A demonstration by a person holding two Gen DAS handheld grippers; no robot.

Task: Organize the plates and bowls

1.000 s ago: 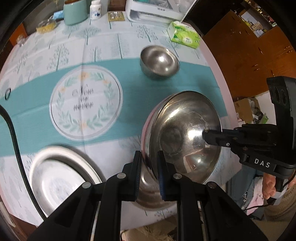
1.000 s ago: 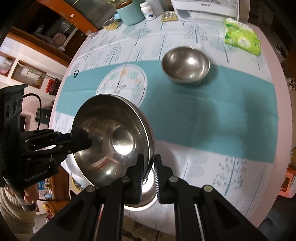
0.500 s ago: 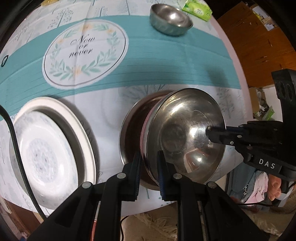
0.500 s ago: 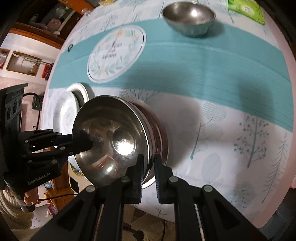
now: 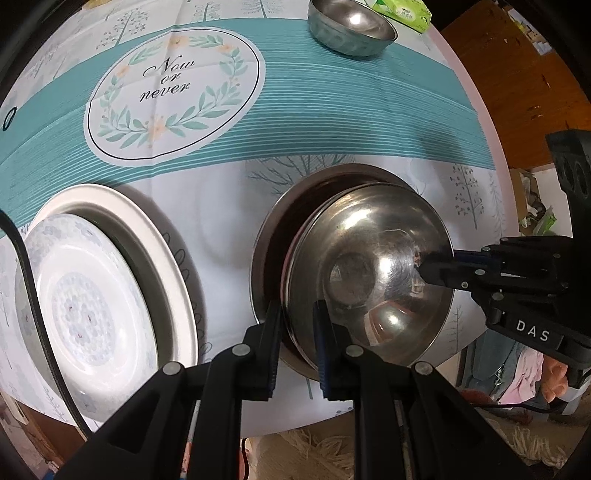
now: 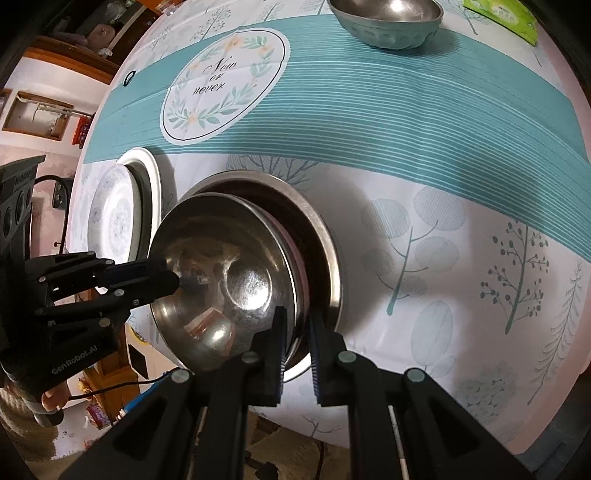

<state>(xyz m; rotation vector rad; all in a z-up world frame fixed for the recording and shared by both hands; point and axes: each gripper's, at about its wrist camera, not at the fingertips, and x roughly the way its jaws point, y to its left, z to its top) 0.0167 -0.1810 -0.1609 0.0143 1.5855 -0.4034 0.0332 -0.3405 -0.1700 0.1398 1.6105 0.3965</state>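
Observation:
A large steel bowl (image 5: 373, 273) (image 6: 221, 280) is held by its rim on two opposite sides, just above or resting in a wider steel basin (image 5: 269, 236) (image 6: 325, 243) on the table. My left gripper (image 5: 297, 314) is shut on the bowl's near rim; it shows from the side in the right wrist view (image 6: 173, 278). My right gripper (image 6: 295, 321) is shut on the opposite rim; it shows in the left wrist view (image 5: 423, 267). A white patterned plate (image 5: 88, 295) (image 6: 118, 210) lies left of the basin. A small steel bowl (image 5: 351, 26) (image 6: 388, 18) stands far back.
The round table has a teal-striped cloth with a "Now or never" wreath print (image 5: 170, 85) (image 6: 221, 77). A green tissue pack (image 5: 402, 14) (image 6: 502, 14) lies beyond the small bowl. The table edge runs just below the basin. A black cable (image 5: 29, 280) crosses the plate's left side.
Both grippers have carried the large bowl down and toward the table, so it now sits low over the wider basin. The table looks closer in both views.

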